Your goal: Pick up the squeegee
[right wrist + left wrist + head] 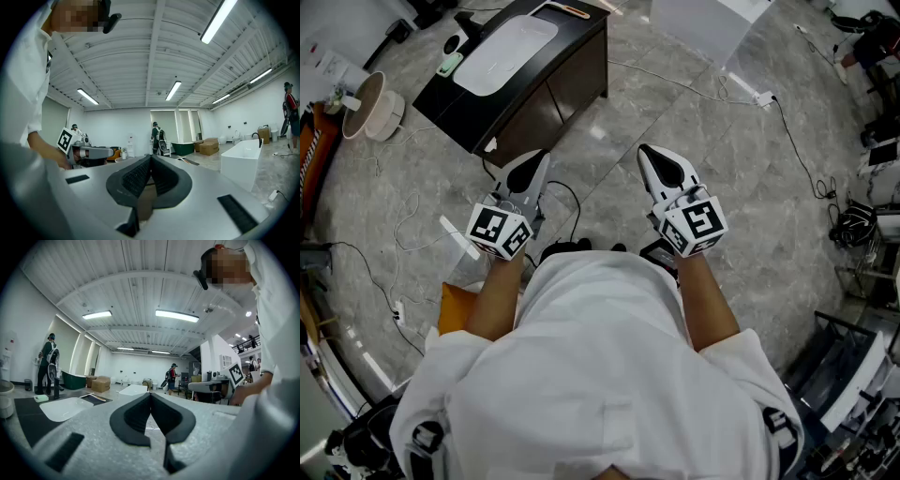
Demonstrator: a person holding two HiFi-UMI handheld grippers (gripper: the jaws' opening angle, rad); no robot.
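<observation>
My left fingers [528, 176] and right fingers [667, 171]: pressed together, empty, over the floor; slim tan-handled tool [572, 10], probably the squeegee, untouched on black cabinet surface [581, 47], upper centre; pickup wholly outstanding.

the floor [675, 122] is polished grey veined stone; the cabinet [572, 80] dark and smooth, its basin [506, 52] glossy white; the left gripper [150, 394] has black ribbed pads [133, 417]
</observation>
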